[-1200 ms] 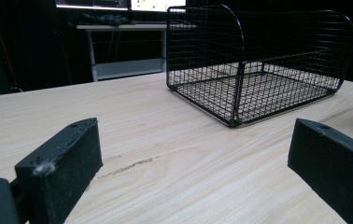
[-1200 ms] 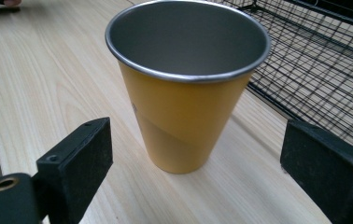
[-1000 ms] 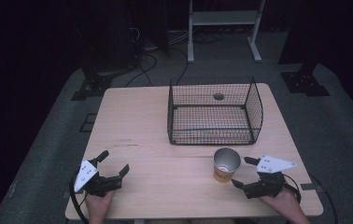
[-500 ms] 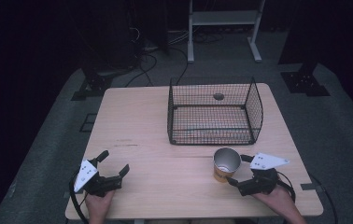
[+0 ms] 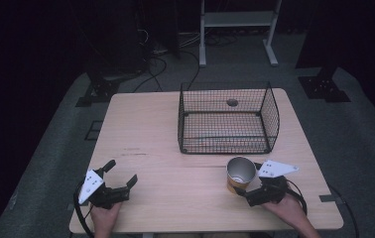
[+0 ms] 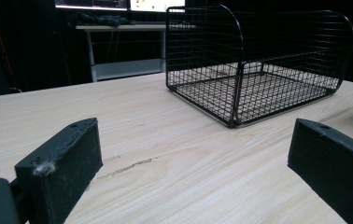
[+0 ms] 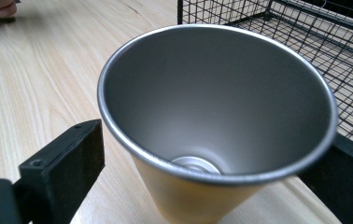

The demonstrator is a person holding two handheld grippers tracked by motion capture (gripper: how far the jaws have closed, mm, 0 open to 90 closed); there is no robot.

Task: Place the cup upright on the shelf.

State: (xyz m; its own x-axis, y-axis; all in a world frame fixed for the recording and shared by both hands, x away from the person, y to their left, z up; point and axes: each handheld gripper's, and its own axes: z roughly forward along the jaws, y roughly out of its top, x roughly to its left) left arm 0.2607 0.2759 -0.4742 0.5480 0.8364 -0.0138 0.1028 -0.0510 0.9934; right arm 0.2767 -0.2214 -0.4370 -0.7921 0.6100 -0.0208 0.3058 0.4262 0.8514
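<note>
Right gripper (image 5: 247,187): moved in since a second ago; jaws spread either side of cup, not yet clamped
Cup (image 5: 240,173): upright, table's (image 5: 146,129) five o'clock; basket (image 5: 225,119) at its twelve
Left gripper (image 5: 121,176): jaws apart, empty, seven o'clock

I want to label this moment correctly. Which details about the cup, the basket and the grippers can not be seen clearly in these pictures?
- Cup: right gripper view, whether the jaws touch its yellow wall; the rim hides the contact.
- Small dark thing at the wire basket back: high view, too small to identify.
- Cup's base: right gripper view, cut off by the bottom edge.
- Left gripper: left gripper view, jaws open, tips cut by edges.
</note>
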